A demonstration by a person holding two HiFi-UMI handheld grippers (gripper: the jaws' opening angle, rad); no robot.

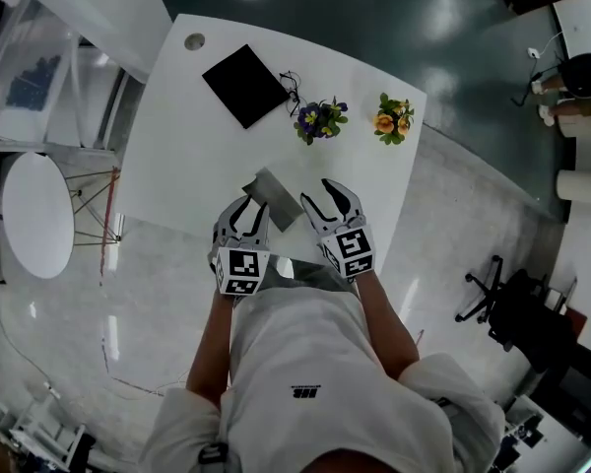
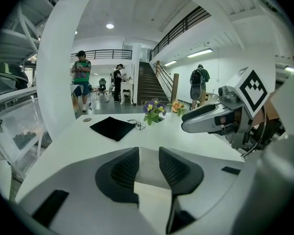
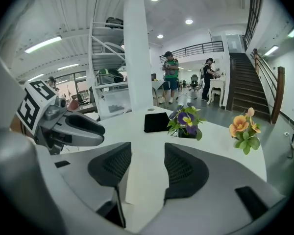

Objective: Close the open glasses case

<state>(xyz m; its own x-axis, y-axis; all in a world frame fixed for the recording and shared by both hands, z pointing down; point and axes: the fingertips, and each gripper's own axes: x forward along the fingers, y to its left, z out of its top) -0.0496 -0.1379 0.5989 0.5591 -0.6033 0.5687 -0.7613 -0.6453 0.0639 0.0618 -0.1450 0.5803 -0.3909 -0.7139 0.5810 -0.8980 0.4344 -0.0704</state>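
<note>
Head view: we see the grey glasses case (image 1: 274, 197) lying on the white worktop (image 1: 187, 156), near its front edge, between the left gripper (image 1: 248, 207) and the right gripper (image 1: 321, 195). We judge that this flanking prepares for folding it shut.

Left gripper view: the jaws stand narrowly apart, with the case showing in the gap.

Right gripper view: the jaws stand wider apart over bare worktop, holding nothing.

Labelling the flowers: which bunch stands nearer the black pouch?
The purple bunch, just beside the black pouch; the orange bunch stands farther off, toward the table's edge.
</note>
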